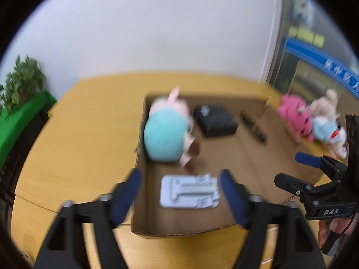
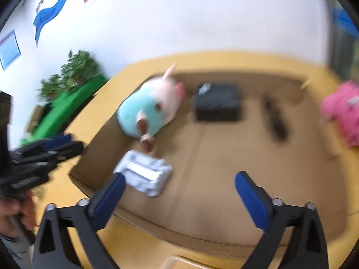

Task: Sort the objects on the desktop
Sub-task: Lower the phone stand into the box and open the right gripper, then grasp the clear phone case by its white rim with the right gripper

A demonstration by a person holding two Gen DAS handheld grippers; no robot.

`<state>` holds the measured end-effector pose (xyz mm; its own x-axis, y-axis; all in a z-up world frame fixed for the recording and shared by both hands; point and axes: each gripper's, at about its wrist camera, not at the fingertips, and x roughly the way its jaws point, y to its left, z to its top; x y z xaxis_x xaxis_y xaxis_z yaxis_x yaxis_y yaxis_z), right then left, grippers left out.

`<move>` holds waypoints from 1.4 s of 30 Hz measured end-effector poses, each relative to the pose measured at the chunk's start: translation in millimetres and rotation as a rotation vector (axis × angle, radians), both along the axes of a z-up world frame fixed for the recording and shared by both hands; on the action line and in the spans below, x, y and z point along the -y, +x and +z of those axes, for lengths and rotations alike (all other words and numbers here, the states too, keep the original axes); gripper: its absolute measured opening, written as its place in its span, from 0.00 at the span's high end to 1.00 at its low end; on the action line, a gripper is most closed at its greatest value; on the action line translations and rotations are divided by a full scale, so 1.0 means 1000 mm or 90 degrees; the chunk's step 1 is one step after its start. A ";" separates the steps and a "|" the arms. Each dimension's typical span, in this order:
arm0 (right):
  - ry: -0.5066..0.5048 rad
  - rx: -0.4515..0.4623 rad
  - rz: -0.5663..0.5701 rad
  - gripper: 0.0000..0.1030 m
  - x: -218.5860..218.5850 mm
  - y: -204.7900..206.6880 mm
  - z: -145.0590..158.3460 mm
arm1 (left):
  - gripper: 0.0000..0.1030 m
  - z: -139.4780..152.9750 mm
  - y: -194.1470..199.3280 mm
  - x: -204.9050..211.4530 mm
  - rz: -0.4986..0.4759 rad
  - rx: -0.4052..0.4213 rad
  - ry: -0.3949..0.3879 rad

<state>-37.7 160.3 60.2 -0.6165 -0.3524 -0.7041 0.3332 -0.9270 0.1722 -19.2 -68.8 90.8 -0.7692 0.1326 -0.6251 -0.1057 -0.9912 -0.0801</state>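
Note:
An open cardboard box (image 1: 140, 134) (image 2: 94, 143) sits on the yellow desk. Inside lie a pig plush in a teal dress (image 1: 166, 132) (image 2: 148, 109), a black box (image 1: 215, 121) (image 2: 217, 104), a dark slim object (image 1: 254, 126) (image 2: 274, 118) and a silver blister tray (image 1: 189, 191) (image 2: 144, 174). My left gripper (image 1: 180, 192) is open and empty above the silver tray. My right gripper (image 2: 179, 198) is open and empty over the box's near part; it also shows in the left wrist view (image 1: 289, 170). The frames are blurred.
A pink plush (image 1: 294, 114) (image 2: 343, 109), a beige plush (image 1: 325, 105) and a light blue plush (image 1: 329, 133) lie on the desk (image 1: 89, 116) right of the box. A green stand with plants (image 1: 22, 103) (image 2: 69, 98) is off the left edge. A white wall is behind.

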 end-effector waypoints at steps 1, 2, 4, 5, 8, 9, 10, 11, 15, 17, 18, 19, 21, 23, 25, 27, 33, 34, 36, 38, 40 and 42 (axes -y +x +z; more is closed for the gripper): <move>0.011 -0.025 -0.011 0.00 -0.006 0.010 0.006 | 0.23 0.003 0.007 -0.004 -0.002 -0.020 0.002; 0.018 -0.041 -0.017 0.00 -0.012 0.018 0.011 | 0.23 0.005 0.015 -0.008 -0.004 -0.032 0.003; 0.028 -0.065 -0.034 0.00 -0.021 0.033 0.019 | 0.23 0.005 0.020 -0.021 -0.007 -0.042 0.011; 0.028 -0.072 -0.045 0.00 -0.026 0.040 0.023 | 0.23 0.004 0.023 -0.024 -0.010 -0.044 0.015; 0.009 -0.073 -0.054 0.00 -0.039 0.054 0.030 | 0.23 0.001 0.027 -0.039 -0.022 -0.054 0.023; 0.009 -0.071 -0.062 0.00 -0.044 0.059 0.031 | 0.23 0.001 0.029 -0.042 -0.027 -0.056 0.028; 0.010 -0.074 -0.068 0.00 -0.048 0.062 0.031 | 0.23 0.001 0.032 -0.046 -0.031 -0.055 0.031; 0.013 -0.076 -0.071 0.00 -0.050 0.065 0.033 | 0.23 0.000 0.031 -0.049 -0.034 -0.052 0.033; 0.020 -0.074 -0.080 0.00 -0.056 0.071 0.030 | 0.23 -0.006 0.033 -0.059 -0.029 -0.038 0.020; 0.015 -0.067 -0.080 0.00 -0.058 0.073 0.026 | 0.23 -0.009 0.034 -0.062 -0.026 -0.032 0.021; 0.015 -0.065 -0.079 0.00 -0.060 0.075 0.023 | 0.23 -0.010 0.036 -0.063 -0.025 -0.030 0.022; 0.016 -0.062 -0.078 0.00 -0.060 0.076 0.021 | 0.23 -0.011 0.037 -0.064 -0.026 -0.029 0.022; 0.016 -0.056 -0.077 0.00 -0.062 0.077 0.017 | 0.23 -0.013 0.038 -0.066 -0.032 -0.026 0.021; 0.017 -0.049 -0.081 0.00 -0.065 0.078 0.013 | 0.23 -0.015 0.040 -0.069 -0.032 -0.021 0.017; 0.016 -0.044 -0.084 0.00 -0.068 0.078 0.009 | 0.23 -0.018 0.041 -0.070 -0.036 -0.016 0.016; 0.009 -0.038 -0.088 0.00 -0.074 0.079 0.007 | 0.23 -0.021 0.042 -0.071 -0.041 -0.007 0.019; -0.011 0.018 -0.080 0.00 -0.098 0.093 -0.024 | 0.24 -0.045 0.052 -0.077 -0.067 0.034 0.016; -0.010 0.034 -0.081 0.00 -0.103 0.095 -0.032 | 0.24 -0.052 0.055 -0.080 -0.079 0.045 0.016; -0.014 0.077 -0.089 0.01 -0.114 0.102 -0.054 | 0.24 -0.067 0.059 -0.083 -0.097 0.072 0.028; -0.015 0.104 -0.103 0.03 -0.124 0.107 -0.070 | 0.24 -0.080 0.058 -0.087 -0.105 0.102 0.041; -0.005 0.127 -0.116 0.11 -0.131 0.111 -0.085 | 0.24 -0.095 0.056 -0.091 -0.109 0.135 0.046; 0.005 0.138 -0.117 0.20 -0.133 0.114 -0.093 | 0.26 -0.106 0.054 -0.094 -0.118 0.157 0.051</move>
<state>76.3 293.6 -32.8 -0.5050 -0.2426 -0.8283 0.1152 -0.9700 0.2139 35.0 25.7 -14.8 -0.5540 0.3117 -0.7720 -0.2510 -0.9467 -0.2020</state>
